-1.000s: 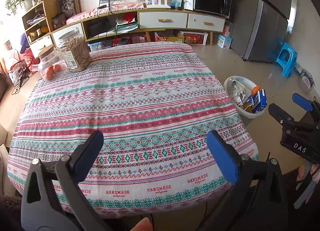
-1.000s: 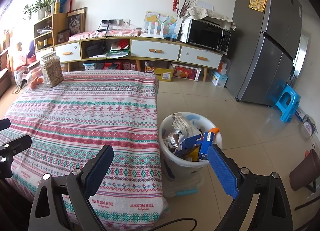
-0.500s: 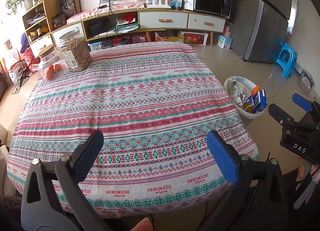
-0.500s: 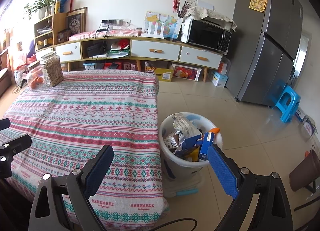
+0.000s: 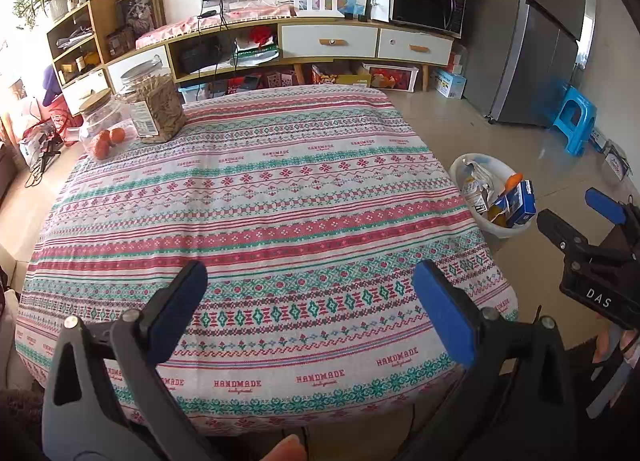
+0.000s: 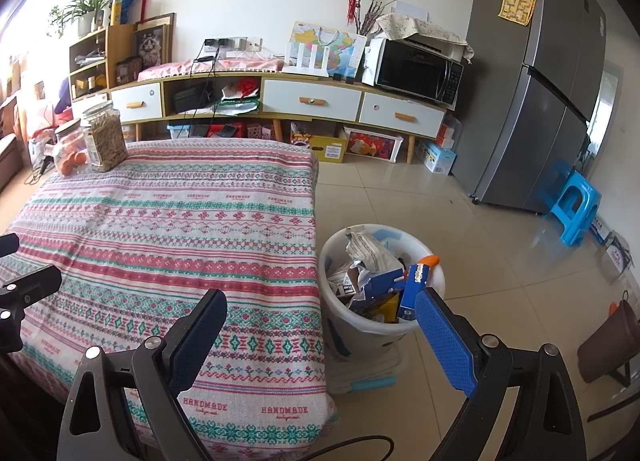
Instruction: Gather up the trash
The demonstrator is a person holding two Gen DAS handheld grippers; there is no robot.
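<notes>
Trash sits piled in the white bin (image 6: pixel 380 285) on the floor just beside the table (image 6: pixel 168 229), lower centre of the right wrist view: crumpled silver wrapper (image 6: pixel 370 257), blue cartons (image 6: pixel 412 289), an orange-tipped item at the rim. In the left wrist view the same bin (image 5: pixel 492 197) shows at mid right. The patterned tablecloth carries no loose trash that I can see; only two jars (image 5: pixel 156 105) at upper left, one with orange fruit, not trash by the look of it. Left gripper (image 5: pixel 310 301) spread wide, empty, low over the near table edge. Right gripper (image 6: pixel 320 331) also wide, empty, with the bin just behind its right finger. Judgement: collection looks done or nearly so. Best step: scan the floor around the bin and the table edges for strays before closing out, and leave the jars alone.
</notes>
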